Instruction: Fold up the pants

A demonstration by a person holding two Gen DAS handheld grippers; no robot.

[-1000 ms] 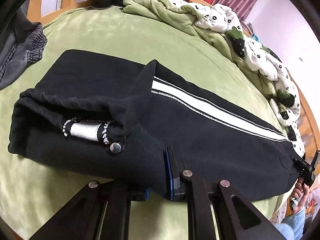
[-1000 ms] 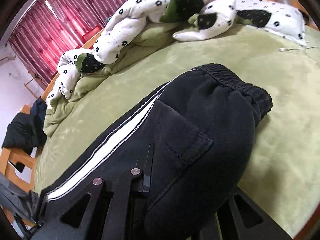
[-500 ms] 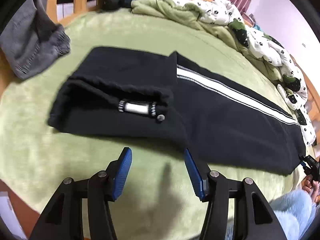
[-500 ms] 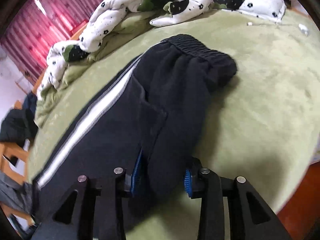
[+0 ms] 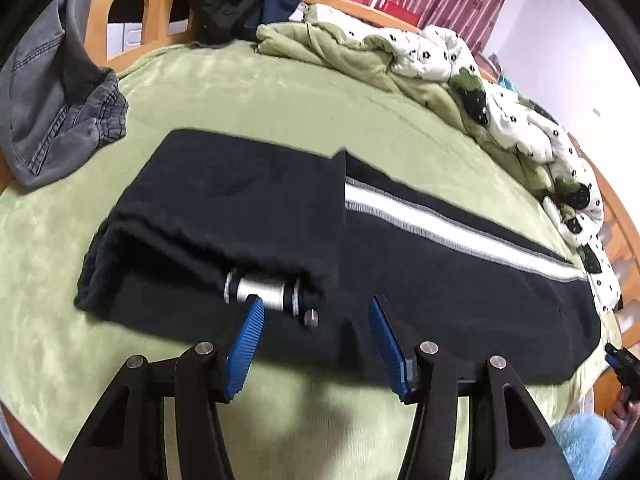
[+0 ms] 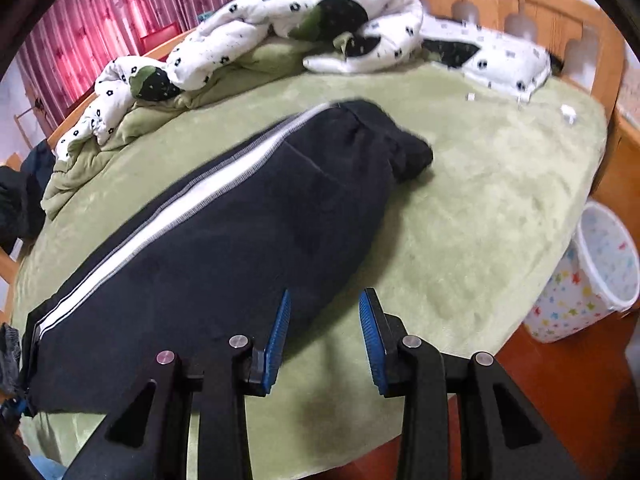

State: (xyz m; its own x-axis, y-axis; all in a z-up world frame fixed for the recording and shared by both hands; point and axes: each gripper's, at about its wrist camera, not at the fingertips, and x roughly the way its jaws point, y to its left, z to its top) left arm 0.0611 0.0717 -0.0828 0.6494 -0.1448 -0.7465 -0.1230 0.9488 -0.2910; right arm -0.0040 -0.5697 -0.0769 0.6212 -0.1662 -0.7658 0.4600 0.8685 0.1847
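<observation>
Black pants (image 5: 280, 216) with a white side stripe (image 5: 440, 224) lie flat on the green bed, legs folded over at the left end. My left gripper (image 5: 316, 320) is open and empty, just above the near edge of the folded leg end, beside a white cuff tab (image 5: 260, 292). In the right wrist view the pants (image 6: 224, 240) stretch from the lower left to the elastic waistband (image 6: 400, 148). My right gripper (image 6: 324, 320) is open and empty at the pants' near edge.
A rumpled white and green quilt (image 5: 480, 92) lies along the far side of the green bed (image 5: 260, 96). Grey jeans (image 5: 60, 100) hang at the left end. A wooden headboard (image 6: 520, 4) stands at the right end. A patterned white bin (image 6: 592, 276) stands on the floor.
Both grippers have let go of the pants and opened. Both pulled back from the fabric; the left then moved forward again to the folded leg end.
</observation>
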